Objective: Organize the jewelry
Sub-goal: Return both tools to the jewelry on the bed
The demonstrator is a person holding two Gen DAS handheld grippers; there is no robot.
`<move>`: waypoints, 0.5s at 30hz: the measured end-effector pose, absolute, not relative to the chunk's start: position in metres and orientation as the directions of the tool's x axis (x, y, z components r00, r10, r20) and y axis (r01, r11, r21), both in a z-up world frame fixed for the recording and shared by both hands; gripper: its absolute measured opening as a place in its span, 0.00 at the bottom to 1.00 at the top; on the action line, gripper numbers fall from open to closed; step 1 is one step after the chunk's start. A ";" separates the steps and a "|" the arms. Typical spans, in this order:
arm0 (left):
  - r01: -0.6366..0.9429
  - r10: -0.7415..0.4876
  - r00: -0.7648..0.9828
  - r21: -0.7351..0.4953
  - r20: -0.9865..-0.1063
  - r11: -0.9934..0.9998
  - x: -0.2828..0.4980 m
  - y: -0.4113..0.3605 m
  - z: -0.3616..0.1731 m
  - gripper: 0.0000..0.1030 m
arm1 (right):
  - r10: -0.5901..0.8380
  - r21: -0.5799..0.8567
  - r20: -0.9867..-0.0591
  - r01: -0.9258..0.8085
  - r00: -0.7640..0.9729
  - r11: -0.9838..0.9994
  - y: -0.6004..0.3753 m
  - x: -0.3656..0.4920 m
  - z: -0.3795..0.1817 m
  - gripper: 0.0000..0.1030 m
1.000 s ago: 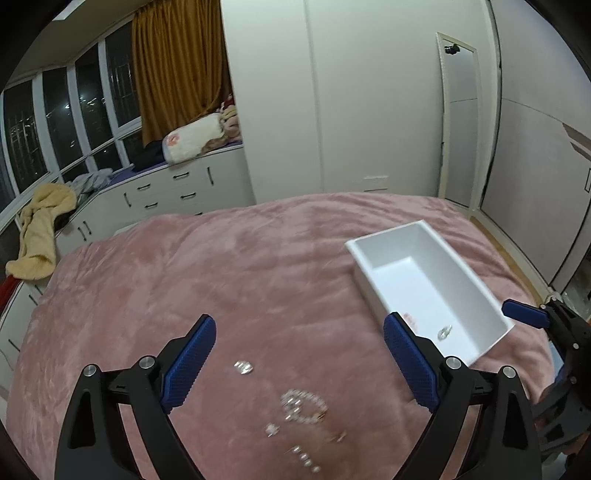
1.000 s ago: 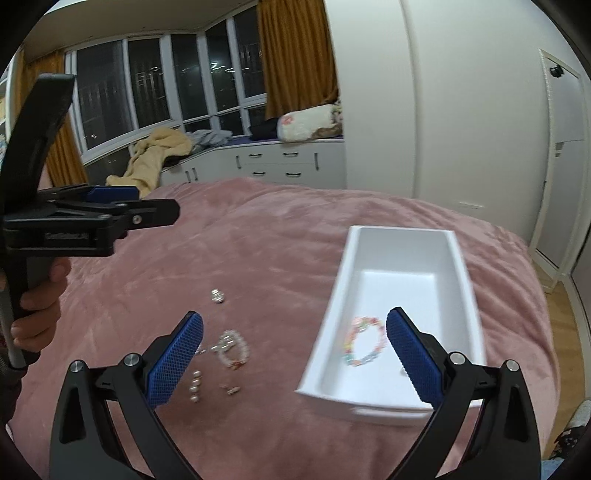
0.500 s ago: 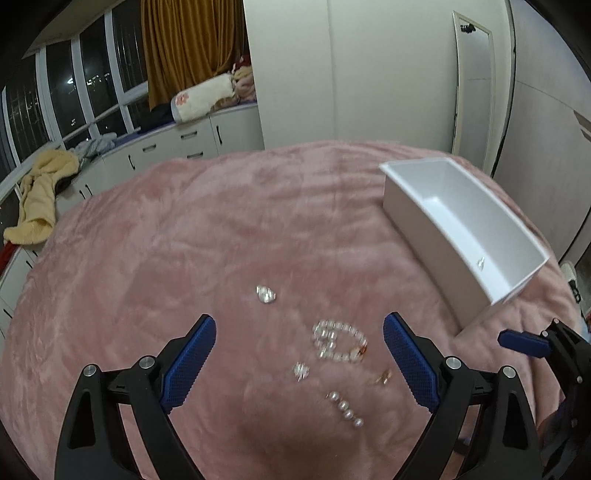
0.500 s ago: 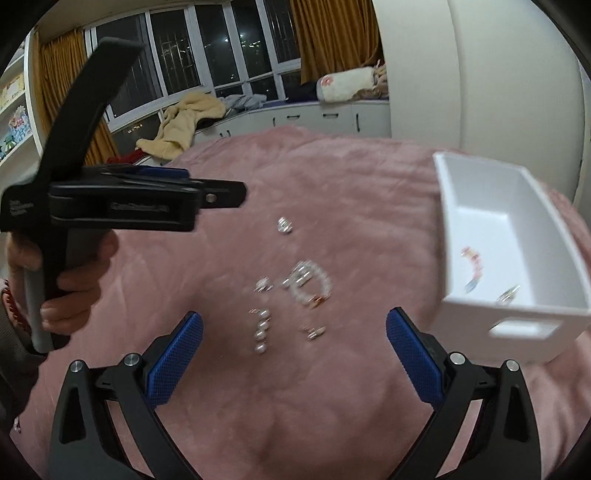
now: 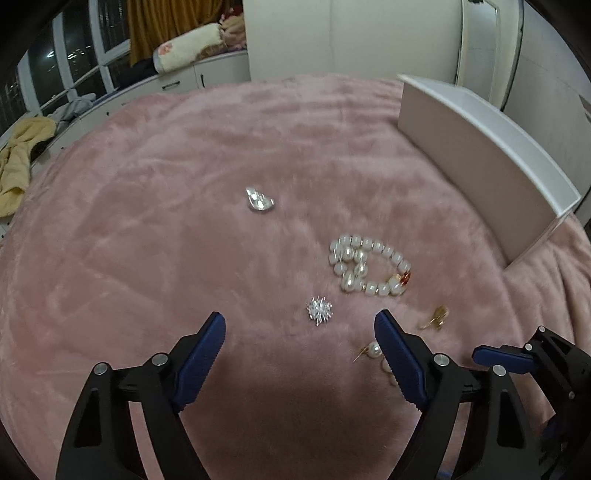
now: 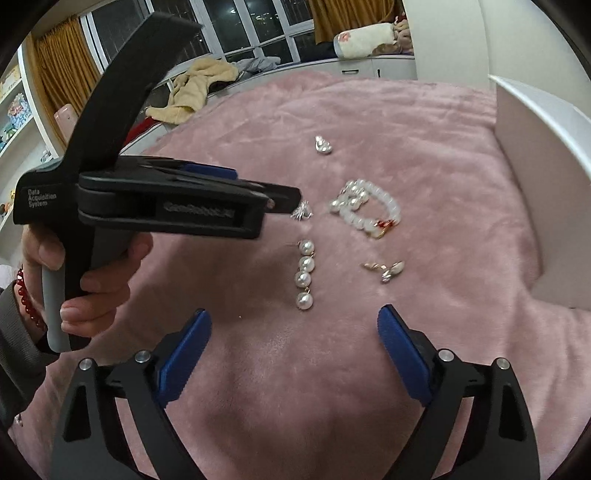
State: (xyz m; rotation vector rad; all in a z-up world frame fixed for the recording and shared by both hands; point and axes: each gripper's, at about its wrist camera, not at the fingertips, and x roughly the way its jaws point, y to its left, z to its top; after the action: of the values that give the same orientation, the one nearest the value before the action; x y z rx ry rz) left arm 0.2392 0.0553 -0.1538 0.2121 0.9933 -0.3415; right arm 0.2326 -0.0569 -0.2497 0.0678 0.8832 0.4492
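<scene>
Loose jewelry lies on the pink blanket. A spiky silver piece [image 5: 319,310] sits just ahead of my open left gripper [image 5: 300,332], between its fingertips; it also shows in the right wrist view [image 6: 302,213] by the left gripper's tip. A pearl bracelet [image 5: 365,265] [image 6: 365,210] lies to the right. A silver charm [image 5: 259,200] [image 6: 323,145] lies farther away. A pearl drop earring [image 6: 305,274] [image 5: 373,350] lies ahead of my open, empty right gripper [image 6: 294,328]. A small gold earring [image 6: 386,268] [image 5: 436,317] is beside it. The white box [image 5: 487,155] [image 6: 543,177] stands at the right.
The pink blanket [image 5: 147,184] covers the whole bed. White cabinets with a yellow towel [image 6: 195,88] and a rolled pillow [image 5: 188,46] run along the window behind. A white wardrobe [image 5: 351,33] stands past the bed.
Both grippers have dropped low and moved in toward the loose jewelry, away from the box. The left gripper now straddles the spiky silver piece. Both stay open.
</scene>
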 end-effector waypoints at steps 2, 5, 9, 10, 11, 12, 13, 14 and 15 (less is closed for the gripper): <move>0.385 -0.195 0.491 0.011 -0.849 0.923 0.242 0.053 -0.163 0.77 | 0.412 0.246 -0.726 -0.352 0.551 0.903 -0.055 0.236 -0.255 0.86; 0.394 -0.213 0.478 -0.009 -0.852 0.919 0.248 0.051 -0.172 0.74 | 0.418 0.259 -0.723 -0.345 0.549 0.902 -0.054 0.243 -0.262 0.76; 0.395 -0.209 0.457 -0.014 -0.864 0.919 0.258 0.048 -0.183 0.59 | 0.419 0.267 -0.735 -0.341 0.533 0.901 -0.052 0.253 -0.273 0.60; 0.397 -0.208 0.460 -0.009 -0.863 0.918 0.259 0.047 -0.185 0.56 | 0.425 0.274 -0.730 -0.340 0.536 0.900 -0.053 0.254 -0.274 0.56; 0.401 -0.208 0.462 -0.006 -0.862 0.916 0.261 0.046 -0.185 0.50 | 0.425 0.273 -0.727 -0.340 0.540 0.900 -0.053 0.254 -0.275 0.52; 0.406 -0.209 0.463 -0.004 -0.861 0.914 0.261 0.046 -0.186 0.48 | 0.420 0.268 -0.726 -0.338 0.544 0.902 -0.054 0.254 -0.277 0.47; 0.408 -0.209 0.463 -0.003 -0.861 0.913 0.263 0.046 -0.186 0.42 | 0.415 0.265 -0.728 -0.334 0.545 0.904 -0.055 0.254 -0.278 0.41; 0.406 -0.209 0.462 -0.004 -0.862 0.914 0.264 0.046 -0.187 0.37 | 0.411 0.266 -0.731 -0.327 0.545 0.907 -0.056 0.255 -0.280 0.39; 0.404 -0.210 0.460 -0.007 -0.863 0.915 0.265 0.047 -0.188 0.34 | 0.407 0.266 -0.731 -0.321 0.548 0.909 -0.057 0.256 -0.281 0.32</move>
State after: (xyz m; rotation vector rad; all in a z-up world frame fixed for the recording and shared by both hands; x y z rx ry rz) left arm 0.2653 0.0467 -0.1876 0.2096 1.0266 -0.3812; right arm 0.2555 -0.0569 -0.2805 0.1047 0.8929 0.4318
